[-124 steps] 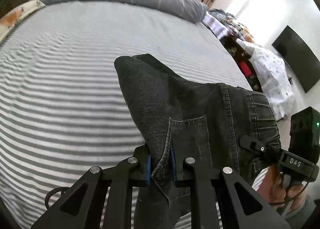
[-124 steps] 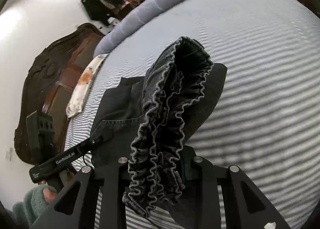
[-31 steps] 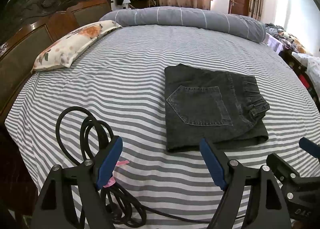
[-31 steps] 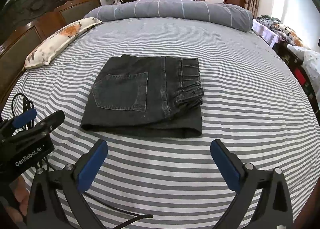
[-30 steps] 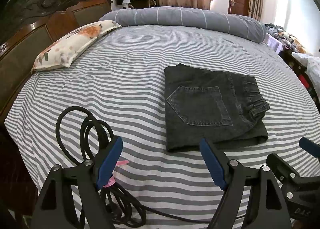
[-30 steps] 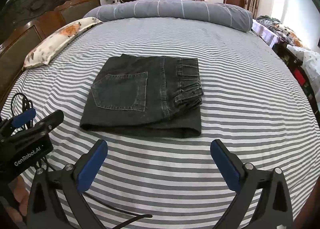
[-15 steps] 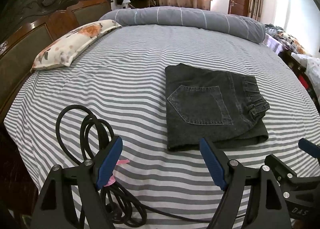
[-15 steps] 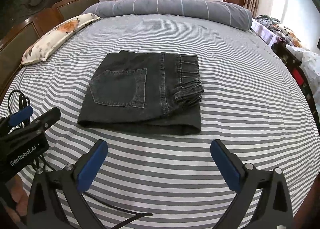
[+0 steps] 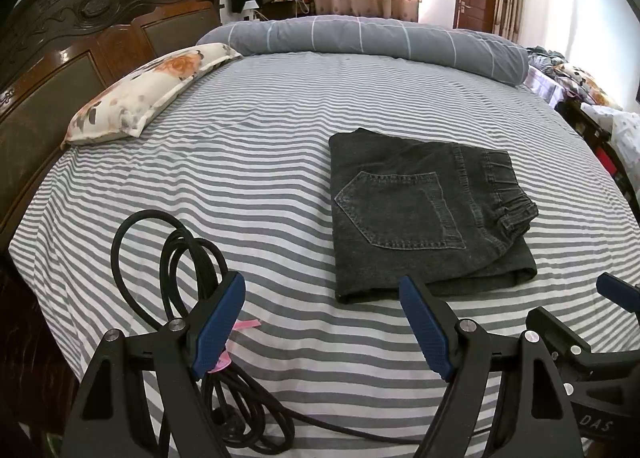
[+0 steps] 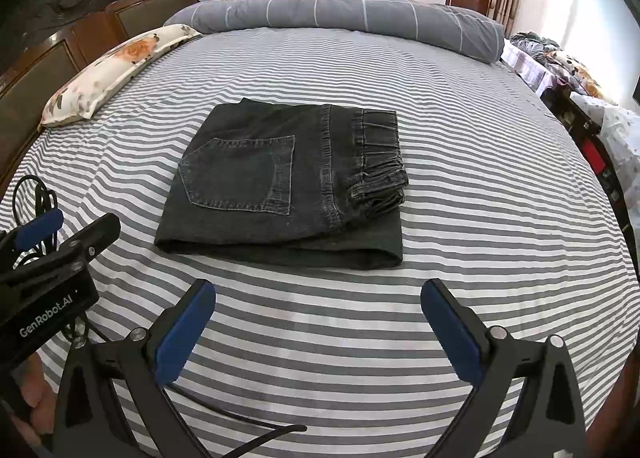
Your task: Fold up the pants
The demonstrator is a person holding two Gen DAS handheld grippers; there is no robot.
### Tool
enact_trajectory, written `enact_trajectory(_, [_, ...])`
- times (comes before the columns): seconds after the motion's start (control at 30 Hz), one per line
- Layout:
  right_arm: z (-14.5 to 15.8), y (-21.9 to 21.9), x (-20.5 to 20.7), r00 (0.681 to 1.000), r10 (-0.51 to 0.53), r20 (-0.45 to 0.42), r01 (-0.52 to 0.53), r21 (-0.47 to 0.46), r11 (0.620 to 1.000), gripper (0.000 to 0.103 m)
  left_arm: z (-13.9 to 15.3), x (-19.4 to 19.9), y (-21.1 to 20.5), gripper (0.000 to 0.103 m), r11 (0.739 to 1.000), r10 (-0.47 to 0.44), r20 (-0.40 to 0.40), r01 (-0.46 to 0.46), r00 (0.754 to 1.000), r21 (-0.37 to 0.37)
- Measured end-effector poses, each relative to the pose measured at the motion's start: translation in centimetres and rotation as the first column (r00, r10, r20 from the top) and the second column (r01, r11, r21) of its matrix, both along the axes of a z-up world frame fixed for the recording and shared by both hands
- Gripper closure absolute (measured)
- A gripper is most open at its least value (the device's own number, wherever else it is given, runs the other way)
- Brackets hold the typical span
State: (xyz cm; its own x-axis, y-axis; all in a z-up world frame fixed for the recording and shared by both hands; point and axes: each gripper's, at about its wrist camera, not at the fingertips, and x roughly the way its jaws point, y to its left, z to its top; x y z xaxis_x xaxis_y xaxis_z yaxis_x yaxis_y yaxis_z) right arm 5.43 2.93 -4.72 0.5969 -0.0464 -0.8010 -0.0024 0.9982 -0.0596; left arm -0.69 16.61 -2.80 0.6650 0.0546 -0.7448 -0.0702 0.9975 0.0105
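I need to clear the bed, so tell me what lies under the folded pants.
The folded pants lie flat on the striped sheet, whose stripes run out from every edge. The patch directly beneath is covered, so anything there cannot be seen. Both grippers hang open, short of the pants.

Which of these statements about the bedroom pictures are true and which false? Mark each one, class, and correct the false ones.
1. The black jeans lie folded on the striped bed sheet. True.
2. The right gripper is clamped on the jeans. False: it is open and holds nothing.
3. A back pocket faces up. True.
4. The floral pillow lies on the jeans. False: it lies apart, by the headboard.
5. The left gripper is open. True.
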Motion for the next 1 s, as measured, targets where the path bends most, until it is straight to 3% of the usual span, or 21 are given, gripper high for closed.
enact_trajectory(1.0, [-0.38,-0.09,0.20,1.000,-0.007,-0.026,0.007,0.015,1.000,0.001,-0.03,0.35,0.36,0.023,1.000,-0.004,-0.002,0.004,1.000,0.021])
